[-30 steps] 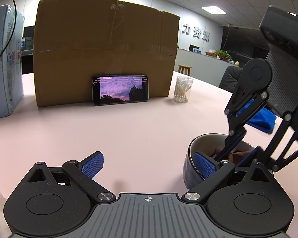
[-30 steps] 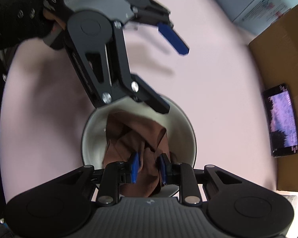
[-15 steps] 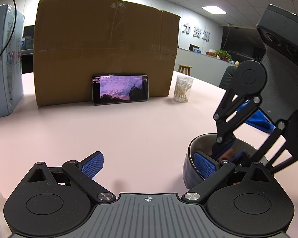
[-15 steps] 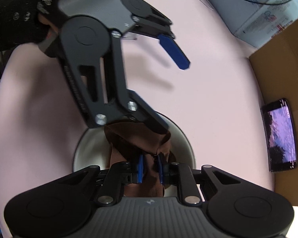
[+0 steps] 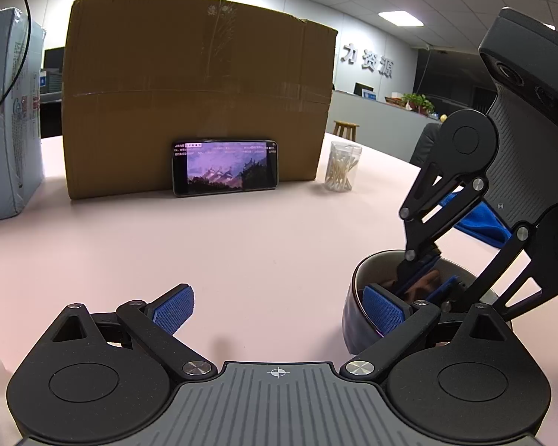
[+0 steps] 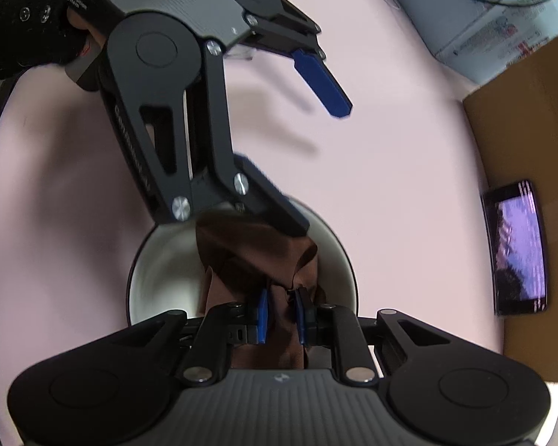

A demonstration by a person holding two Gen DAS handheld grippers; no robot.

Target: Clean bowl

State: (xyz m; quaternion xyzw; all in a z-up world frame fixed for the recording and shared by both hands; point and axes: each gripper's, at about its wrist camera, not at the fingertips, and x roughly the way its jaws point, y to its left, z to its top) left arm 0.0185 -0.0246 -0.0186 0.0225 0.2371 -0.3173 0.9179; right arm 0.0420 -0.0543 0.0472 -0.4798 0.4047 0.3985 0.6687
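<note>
The right tool points steeply down into the bowl, its blue pads nearly together and pinched on a brown cloth. The cloth bunches up between the pads and spreads over the bowl's pale inside just ahead of them. The bowl stands on the pink desk, directly under this tool.

The left tool has its jaws spread wide and grips nothing. Its right finger reaches over the rim into the bowl, beside the cloth; whether it touches the rim is unclear. Its left finger hangs over bare desk.

Well ahead of the left tool, a phone leans against a box, with a jar of swabs to the right. A blue rag lies beyond the bowl.
</note>
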